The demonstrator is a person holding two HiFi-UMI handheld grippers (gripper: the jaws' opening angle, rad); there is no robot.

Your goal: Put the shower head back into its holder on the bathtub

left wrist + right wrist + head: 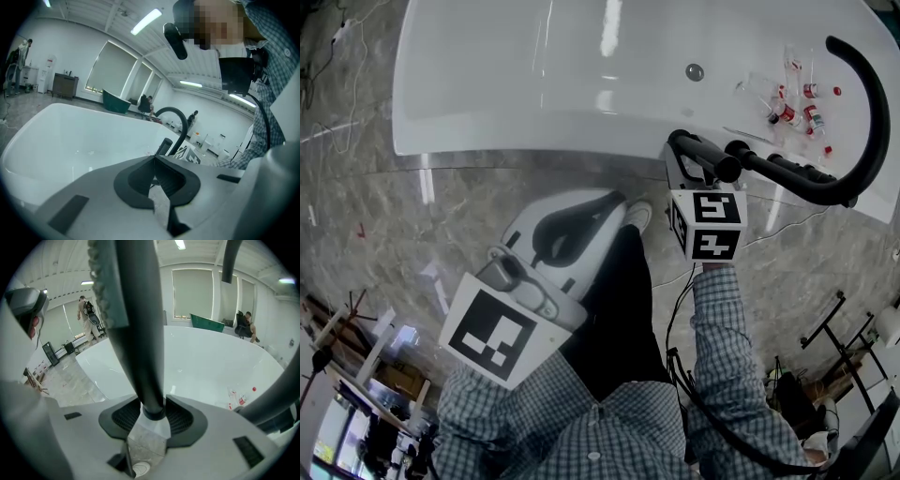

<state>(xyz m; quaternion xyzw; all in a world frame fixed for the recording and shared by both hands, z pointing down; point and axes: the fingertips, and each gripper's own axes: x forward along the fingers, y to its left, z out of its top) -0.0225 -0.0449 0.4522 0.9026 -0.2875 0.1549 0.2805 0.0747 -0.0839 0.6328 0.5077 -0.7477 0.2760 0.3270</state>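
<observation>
At the tub (534, 94) rim, centre right, the shower head (705, 156) stands with its rigid, slick handle (140, 357) between the right gripper's (153, 414) wide jaws, seemingly unpinched. It is probably light and best gripped mid-handle. The left gripper (153, 161) is closed and empty.

I am wearing a blue-and-white checked shirt (609, 427) with long sleeves and dark trousers (619, 309). My left gripper (153, 159) and right gripper (152, 408) are showing pale grey shells and black ribbed pads, each carrying a cube (710, 225) of black-and-white square markers. A black cable (727, 436) is trailing along my right sleeve.
</observation>
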